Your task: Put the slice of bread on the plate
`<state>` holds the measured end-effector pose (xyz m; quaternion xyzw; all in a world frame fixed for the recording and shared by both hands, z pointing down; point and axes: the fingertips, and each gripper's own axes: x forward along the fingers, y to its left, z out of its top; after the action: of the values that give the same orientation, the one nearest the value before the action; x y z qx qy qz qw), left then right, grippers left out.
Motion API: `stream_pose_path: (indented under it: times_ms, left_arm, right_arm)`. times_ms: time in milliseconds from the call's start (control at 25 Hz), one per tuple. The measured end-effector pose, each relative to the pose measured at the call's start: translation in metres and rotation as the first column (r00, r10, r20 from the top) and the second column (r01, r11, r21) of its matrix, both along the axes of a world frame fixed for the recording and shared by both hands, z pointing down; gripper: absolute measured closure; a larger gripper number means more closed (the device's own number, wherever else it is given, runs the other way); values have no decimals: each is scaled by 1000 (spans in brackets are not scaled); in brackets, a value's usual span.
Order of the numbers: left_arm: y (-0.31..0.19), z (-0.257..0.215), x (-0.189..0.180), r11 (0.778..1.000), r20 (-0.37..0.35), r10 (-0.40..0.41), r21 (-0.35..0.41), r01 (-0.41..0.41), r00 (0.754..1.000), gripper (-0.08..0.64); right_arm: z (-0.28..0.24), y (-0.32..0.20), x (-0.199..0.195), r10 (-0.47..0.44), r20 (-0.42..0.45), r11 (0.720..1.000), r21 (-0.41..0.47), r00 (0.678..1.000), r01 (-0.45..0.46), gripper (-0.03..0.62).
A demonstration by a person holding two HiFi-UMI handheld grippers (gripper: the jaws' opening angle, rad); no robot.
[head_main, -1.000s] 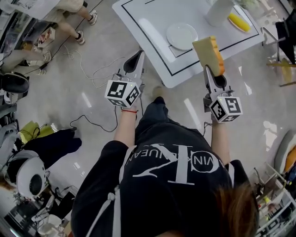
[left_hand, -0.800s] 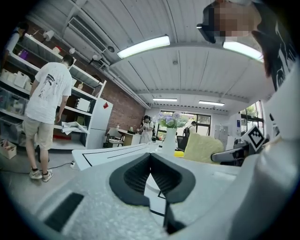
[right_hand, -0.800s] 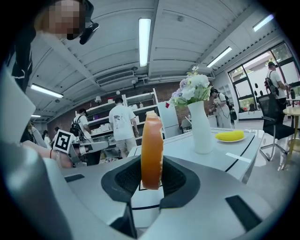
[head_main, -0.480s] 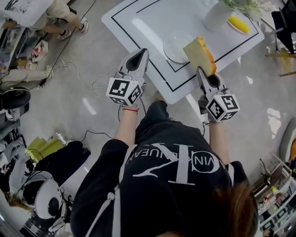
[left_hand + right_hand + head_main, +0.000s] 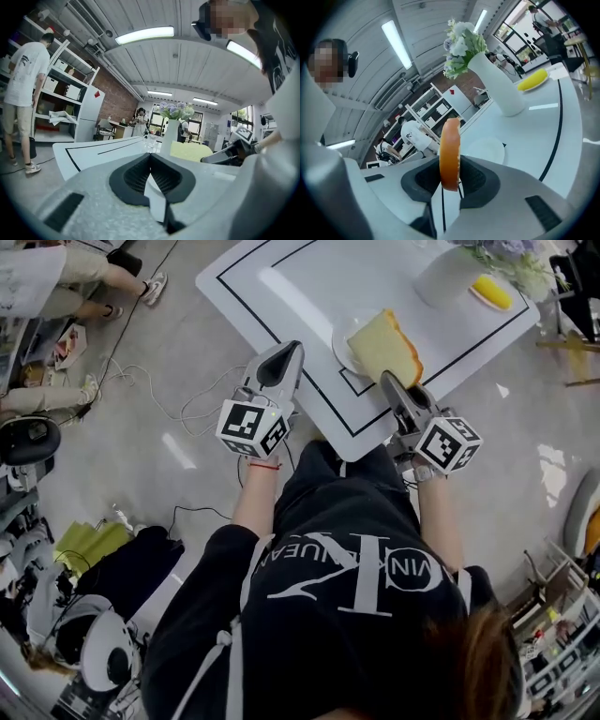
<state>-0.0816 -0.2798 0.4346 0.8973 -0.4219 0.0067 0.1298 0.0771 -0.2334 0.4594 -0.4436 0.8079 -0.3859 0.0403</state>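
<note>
The slice of bread [image 5: 384,345], pale with an orange crust, is pinched at its near edge by my right gripper [image 5: 387,381], which is shut on it. It hangs tilted above the near rim of the round white plate [image 5: 345,337] and hides much of it. In the right gripper view the bread [image 5: 450,152] stands edge-on between the jaws of the right gripper [image 5: 450,180], with the plate [image 5: 486,151] just beyond. My left gripper [image 5: 292,347] hovers at the table's near-left edge, shut on nothing; its pads [image 5: 140,176] meet.
The white table [image 5: 281,287] has a black border line. A white vase [image 5: 448,273] with flowers and a yellow item [image 5: 492,292] on a small dish stand at its far side. Cables [image 5: 187,381] lie on the floor at left, near a person [image 5: 37,277].
Both grippers have moved forward toward the table and sunk a little. The right one has rolled, tipping the bread from upright to tilted over the plate.
</note>
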Motion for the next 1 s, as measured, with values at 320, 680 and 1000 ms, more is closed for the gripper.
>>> stream_pose_path:
  times_ms: [320,680,1000]
  left_arm:
    - [-23,0,-1,998,20,-57,-18,58,998,552]
    - [-50,-6,0,991,19,-130,-25,131,991,552]
    - [-53,-7,2,986,15,-163,-31,163,987,552]
  right_arm:
    - [11,-38,-23,-101,37,989,-102,994,104,495]
    - [25,-67,-31,-142,142,956,-238,980,173,494]
    - [33,-69,-30,-168,196,930,-293,966,221,465]
